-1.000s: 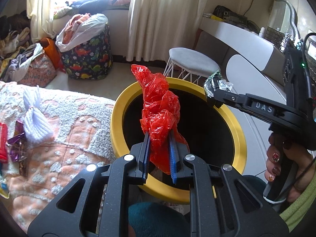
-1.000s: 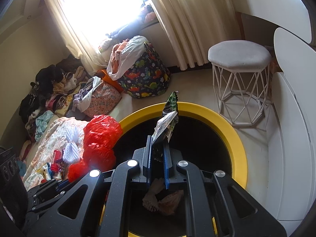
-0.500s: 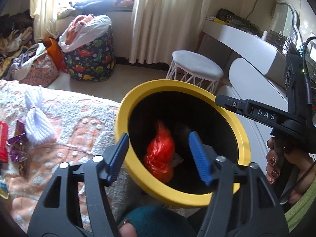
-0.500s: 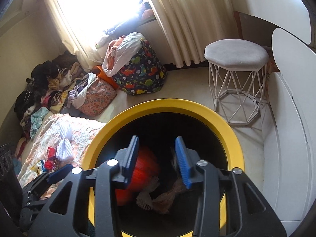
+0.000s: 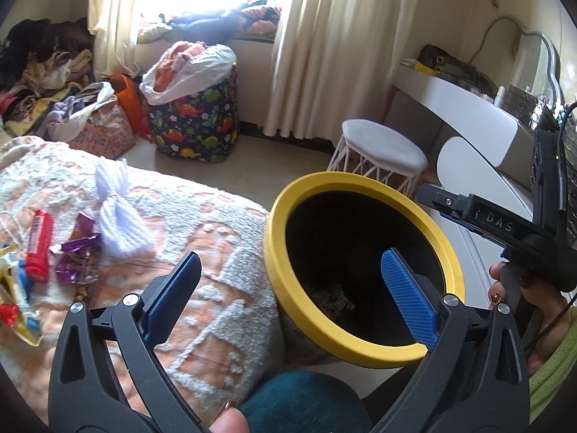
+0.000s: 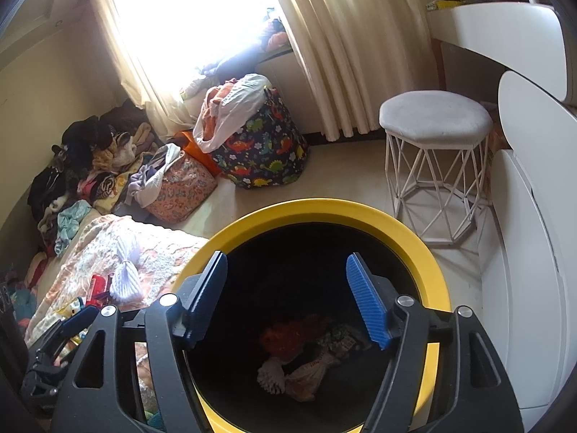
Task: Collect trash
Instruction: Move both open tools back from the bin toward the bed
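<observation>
Above the yellow-rimmed bin [image 6: 429,270] beside the bed's edge, we see our right claw [image 6: 288,299] and left claw [image 5: 288,288] both opening, nothing between their pads. Down inside lie the red plastic bag [image 6: 288,335] and crumpled wrappers [image 6: 339,339]; more candy wrappers [image 5: 75,256] remain on the bed [image 5: 216,288].

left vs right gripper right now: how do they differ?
Left gripper is spread wider than the right gripper. Left straddles the bin's yellow rim and the blanket; right hangs squarely over the bin mouth. Both are opening, with nothing between the jaws.
</observation>
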Demonstrator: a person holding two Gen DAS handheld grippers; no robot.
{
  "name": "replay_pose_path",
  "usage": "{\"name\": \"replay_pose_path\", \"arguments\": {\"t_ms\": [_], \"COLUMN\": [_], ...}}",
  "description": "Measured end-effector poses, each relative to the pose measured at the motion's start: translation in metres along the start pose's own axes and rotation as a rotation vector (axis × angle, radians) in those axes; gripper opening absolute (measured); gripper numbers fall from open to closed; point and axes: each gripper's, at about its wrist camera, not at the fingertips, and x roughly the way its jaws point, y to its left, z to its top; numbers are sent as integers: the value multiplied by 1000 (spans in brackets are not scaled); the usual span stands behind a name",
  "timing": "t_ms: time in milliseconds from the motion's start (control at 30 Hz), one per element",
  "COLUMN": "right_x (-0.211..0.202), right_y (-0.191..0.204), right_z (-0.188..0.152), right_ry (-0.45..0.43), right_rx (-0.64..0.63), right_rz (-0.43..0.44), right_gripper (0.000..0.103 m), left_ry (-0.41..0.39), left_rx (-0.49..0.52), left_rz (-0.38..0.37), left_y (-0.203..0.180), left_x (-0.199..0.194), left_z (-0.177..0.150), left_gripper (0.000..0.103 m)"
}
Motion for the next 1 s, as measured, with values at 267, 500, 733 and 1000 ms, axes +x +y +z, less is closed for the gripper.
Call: {"name": "replay_pose_path", "arguments": {"t_ms": [267, 500, 733, 1000], "right_x": [-15, -24, -26, -25], "right_y": [20, 35, 50, 68], "right_z": [5, 6, 4, -1], "right_ry": [-68, -99, -101, -96], "right_rx": [-49, -81, -103, -131], "right_rz": [31, 60, 84, 113], "right_gripper": [73, 76, 76, 77], "left_ry": [-59, -99, -127, -153], "left_rx": [-9, -23, -47, -90], "left_rz": [41, 66, 90, 123], "left_y": [12, 21, 34, 54], "left_x": [-22, -37, -49, -63], "left_z": [5, 7, 9, 8], "left_gripper": [92, 92, 92, 92]}}
